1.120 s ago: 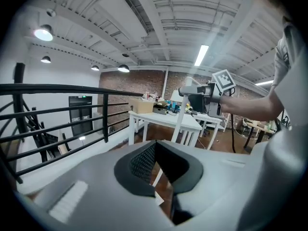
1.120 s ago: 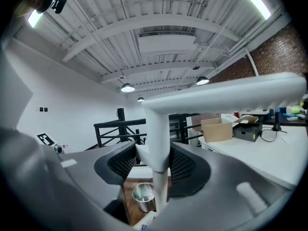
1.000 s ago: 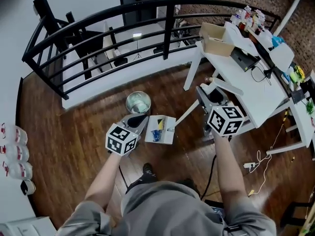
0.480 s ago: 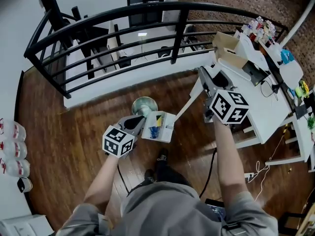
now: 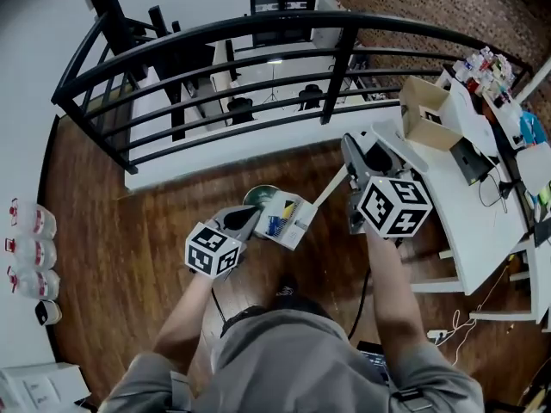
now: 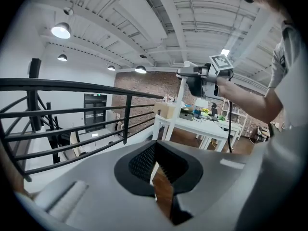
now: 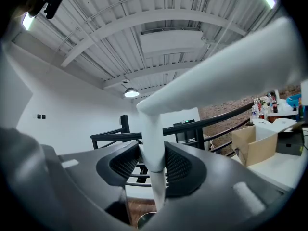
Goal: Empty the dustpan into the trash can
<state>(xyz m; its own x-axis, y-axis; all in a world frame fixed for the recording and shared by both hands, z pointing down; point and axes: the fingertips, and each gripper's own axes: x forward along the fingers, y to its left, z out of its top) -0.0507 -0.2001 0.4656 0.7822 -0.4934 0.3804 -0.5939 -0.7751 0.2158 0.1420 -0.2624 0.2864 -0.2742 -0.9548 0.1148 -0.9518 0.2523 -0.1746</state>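
Dustpan (image 5: 286, 220) hangs over the bin (image 5: 256, 198), its handle (image 7: 211, 81) slanting up and right into the right gripper (image 7: 153, 160), whose jaws have just tightened on it, the left gripper (image 6: 154, 150), jaws pressed together, beside its left edge.

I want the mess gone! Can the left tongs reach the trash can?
Probably yes: the trash can stands just past the left tongs, partly under the dustpan; nothing else blocks it.
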